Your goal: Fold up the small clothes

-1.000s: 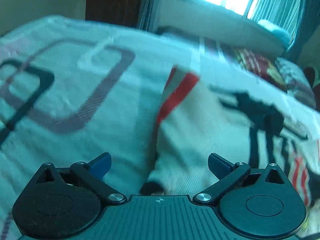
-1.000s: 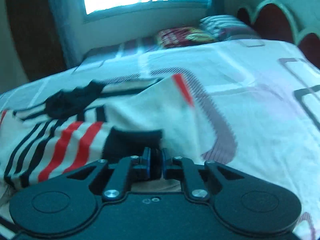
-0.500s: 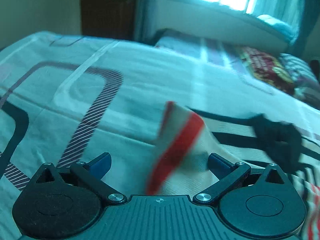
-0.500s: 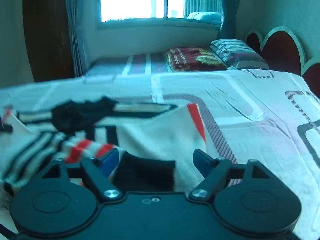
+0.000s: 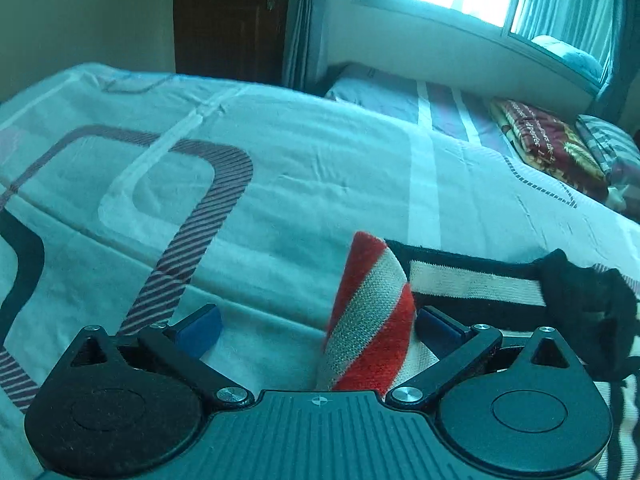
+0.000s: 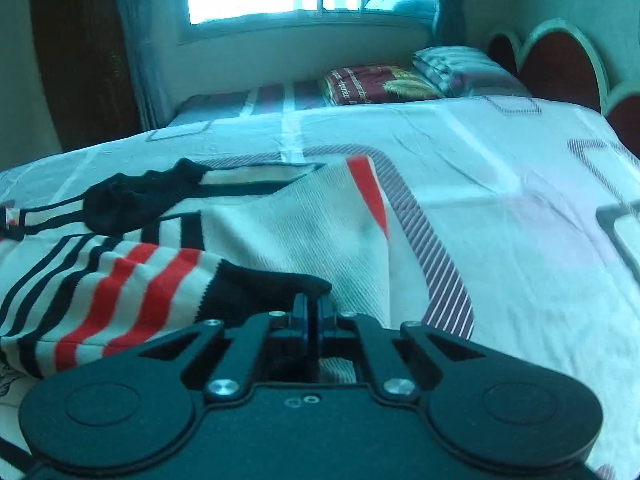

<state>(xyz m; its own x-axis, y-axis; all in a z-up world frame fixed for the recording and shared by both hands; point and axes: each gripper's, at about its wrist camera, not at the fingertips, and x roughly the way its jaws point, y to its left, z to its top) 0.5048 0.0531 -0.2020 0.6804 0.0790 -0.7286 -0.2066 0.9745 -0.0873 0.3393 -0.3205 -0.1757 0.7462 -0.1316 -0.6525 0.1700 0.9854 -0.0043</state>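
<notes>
A small cream garment with red and black stripes lies spread on the bed sheet. Its black collar is bunched at the far left. My right gripper is shut on the garment's black cuff at the near edge. In the left wrist view a red and cream striped fold of the garment stands up between the fingers of my left gripper. That gripper is open, and the fold leans against the right fingertip. The black collar lies to the right of it.
The patterned sheet stretches bare to the right of the garment and to the left in the left wrist view. Beyond the bed's far edge lie a folded red blanket and a striped pillow. A scalloped headboard rises at the right.
My right gripper opened over the black cuff and has closed on it again. My left gripper slid across the bed, and the striped fold now stands between its open fingers.
</notes>
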